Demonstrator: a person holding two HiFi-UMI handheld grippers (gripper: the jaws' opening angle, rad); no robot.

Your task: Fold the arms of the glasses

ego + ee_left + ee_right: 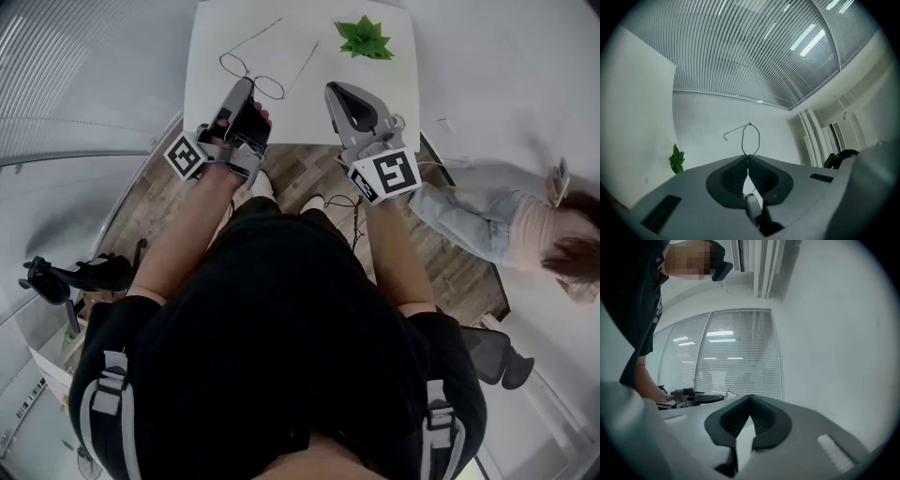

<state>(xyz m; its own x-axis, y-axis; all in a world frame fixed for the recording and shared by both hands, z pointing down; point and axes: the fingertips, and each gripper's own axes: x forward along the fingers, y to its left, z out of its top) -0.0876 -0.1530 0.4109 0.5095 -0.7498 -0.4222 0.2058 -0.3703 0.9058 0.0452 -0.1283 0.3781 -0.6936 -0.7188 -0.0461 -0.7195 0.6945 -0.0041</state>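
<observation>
Over the near edge of the white table (211, 42), the left gripper (246, 86) is clamped on the thin wire frame of the glasses (253, 71). Just right of it along that edge, the right gripper (336, 90) has its jaws pressed together on nothing. The glasses jut past the left tips above the tabletop, both arms spread. A green plant (364, 39) sits towards the table's far right corner.
</observation>
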